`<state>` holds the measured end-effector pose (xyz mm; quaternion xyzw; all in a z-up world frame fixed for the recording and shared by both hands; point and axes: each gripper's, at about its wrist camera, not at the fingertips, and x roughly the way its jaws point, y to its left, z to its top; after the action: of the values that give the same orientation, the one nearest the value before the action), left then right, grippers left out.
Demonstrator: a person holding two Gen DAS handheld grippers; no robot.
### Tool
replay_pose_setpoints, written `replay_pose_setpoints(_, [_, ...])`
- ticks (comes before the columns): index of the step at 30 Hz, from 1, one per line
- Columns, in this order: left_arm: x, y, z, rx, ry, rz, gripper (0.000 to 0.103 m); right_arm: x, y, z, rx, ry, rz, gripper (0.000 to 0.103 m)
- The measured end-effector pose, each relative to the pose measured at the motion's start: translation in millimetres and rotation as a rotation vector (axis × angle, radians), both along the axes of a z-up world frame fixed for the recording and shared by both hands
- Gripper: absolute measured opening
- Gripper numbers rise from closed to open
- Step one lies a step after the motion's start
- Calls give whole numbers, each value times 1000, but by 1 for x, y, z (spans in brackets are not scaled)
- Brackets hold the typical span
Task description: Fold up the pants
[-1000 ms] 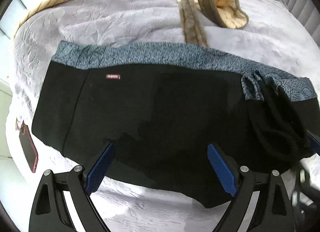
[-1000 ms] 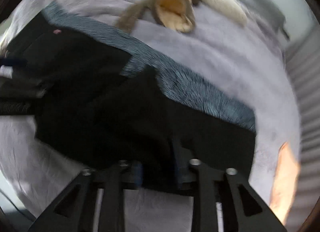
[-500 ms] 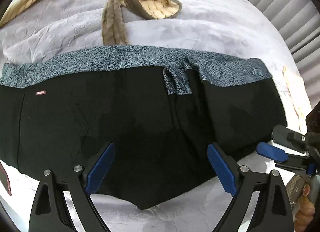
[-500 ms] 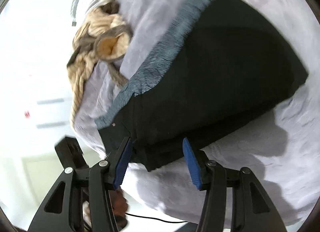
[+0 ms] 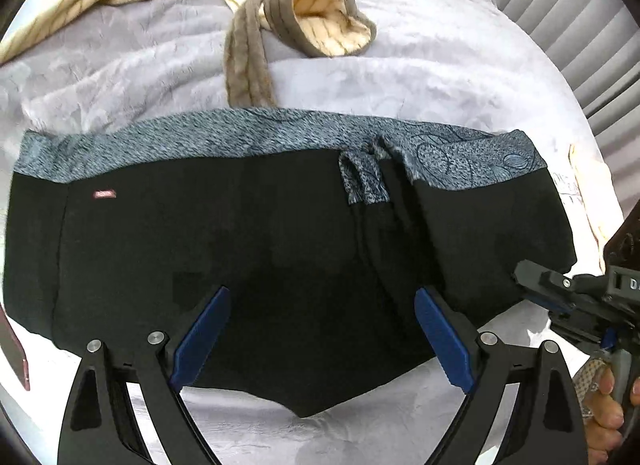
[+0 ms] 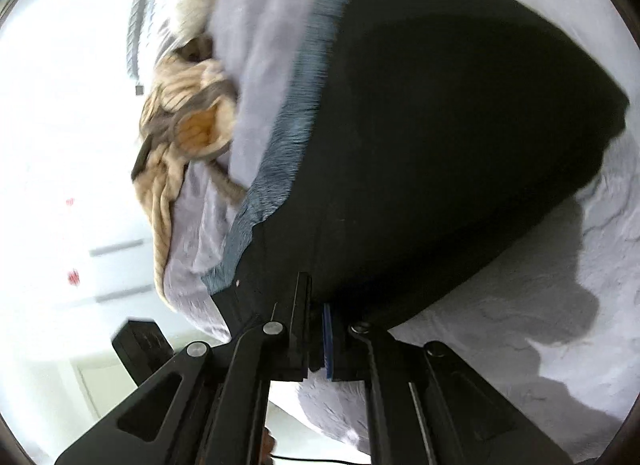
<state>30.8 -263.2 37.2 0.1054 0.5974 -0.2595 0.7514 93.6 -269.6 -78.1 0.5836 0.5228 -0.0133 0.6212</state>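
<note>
Light: bright, even daylight; the room beyond the bed is blown out white in the right wrist view.
Shadows: soft grey patches fall on the pale lilac plush bedcover [image 6: 560, 305].
Exposure: the black folded pants with a grey-blue patterned waistband [image 5: 260, 249] lose all detail.
Blur: right wrist view is smeared; left is sharp.
Distortion: fisheye bending, dark round vignette.

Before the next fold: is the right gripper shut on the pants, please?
Yes: the right gripper has just closed on the black pants edge.
</note>
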Motion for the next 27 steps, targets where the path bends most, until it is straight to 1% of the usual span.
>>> replay_pose_setpoints(1, [-1, 0, 6, 10, -7, 0, 94, 1, 3, 2, -13, -1, 17, 5])
replay_pose_setpoints(3, [-2, 5, 8, 28, -13, 7, 94, -2, 8, -3, -26, 18, 37, 5])
replay_pose_setpoints(6, [8, 12, -3, 41, -12, 29, 94, -9, 13, -24, -4, 62, 27, 5])
replay_pose_setpoints(7, [7, 15, 0, 43, -12, 34, 94, -9, 14, -28, -8, 66, 31, 5])
replay_pose_setpoints(10, [8, 13, -5, 44, -14, 28, 94, -5, 16, -30, -20, 72, 59, 5])
replay_pose_setpoints(11, [8, 9, -3, 42, -17, 16, 94, -4, 15, -28, -20, 76, 75, 5])
replay_pose_setpoints(14, [14, -8, 1, 28, -28, -19, 94, 7, 13, -13, -10, 82, 186, 11])
replay_pose_setpoints(16, [18, -22, 7, 7, -36, -40, 94, 17, 8, 17, -24, 13, 291, 14])
replay_pose_setpoints(17, [20, -30, 11, -6, -38, -50, 94, 20, 4, 25, -35, -12, 311, 14])
replay_pose_setpoints(18, [22, -36, 13, -13, -36, -58, 94, 25, -6, 40, -66, -56, 332, 23])
replay_pose_setpoints(19, [24, -45, 15, -22, -33, -69, 94, 29, -18, 51, -103, -79, 335, 31])
replay_pose_setpoints(20, [24, -52, 17, -30, -31, -81, 94, 37, -42, 63, -184, -104, 317, 49])
replay_pose_setpoints(21, [26, -62, 17, -35, -30, -95, 94, 40, -54, 67, -218, -112, 302, 57])
replay_pose_setpoints(23, [27, -83, 15, -35, -29, -125, 94, 49, -83, 67, -276, -107, 265, 57])
replay_pose_setpoints(24, [26, -91, 15, -35, -28, -136, 94, 54, -103, 59, -294, -92, 245, 57])
replay_pose_setpoints(26, [26, -111, 10, -32, -24, -156, 94, 60, -127, 42, -314, -53, 233, 57])
replay_pose_setpoints(27, [26, -118, 8, -35, -21, -160, 94, 62, -141, 25, -299, -21, 226, 57])
